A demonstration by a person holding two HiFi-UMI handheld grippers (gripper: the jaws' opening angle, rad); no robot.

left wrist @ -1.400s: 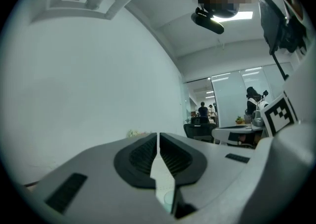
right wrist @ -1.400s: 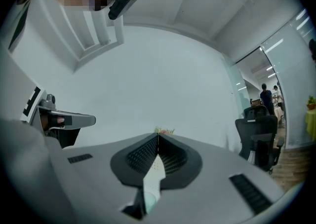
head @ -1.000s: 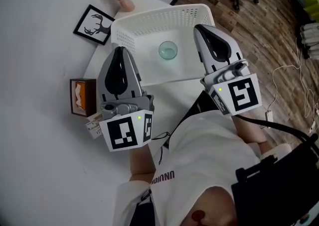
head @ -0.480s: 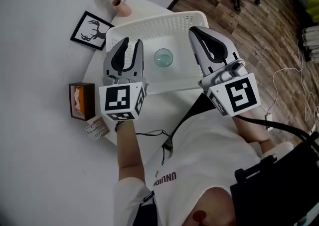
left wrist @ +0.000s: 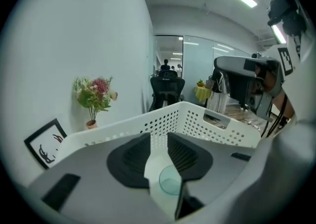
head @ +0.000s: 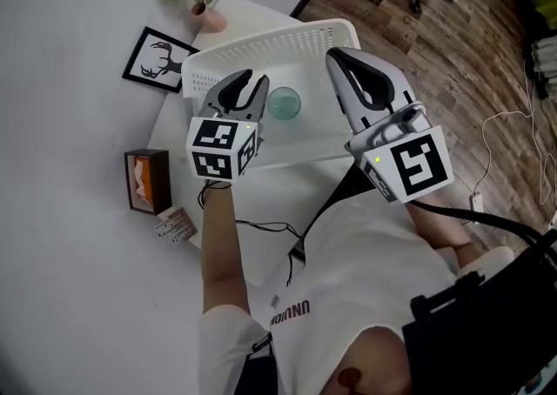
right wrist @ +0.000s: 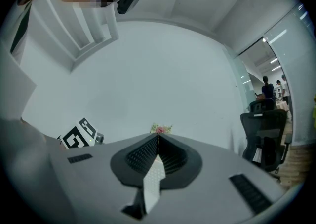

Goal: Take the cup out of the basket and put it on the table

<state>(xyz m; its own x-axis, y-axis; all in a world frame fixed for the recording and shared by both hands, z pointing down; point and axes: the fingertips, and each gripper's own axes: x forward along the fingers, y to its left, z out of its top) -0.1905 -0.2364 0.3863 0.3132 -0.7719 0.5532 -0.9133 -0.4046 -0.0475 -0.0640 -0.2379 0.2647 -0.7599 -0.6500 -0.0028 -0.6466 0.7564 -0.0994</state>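
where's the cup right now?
In the head view the cup sits inside the white basket, near its middle, just right of the open left gripper and left of the right gripper.

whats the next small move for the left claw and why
Probably lower the left claw into the white basket toward the clear cup: its jaws stand apart with the cup showing between them, ungripped, while the right claw is shut.

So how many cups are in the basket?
1. The cup sits on the floor of the basket, between the left gripper and the right gripper. They cover some floor, so another could hide.
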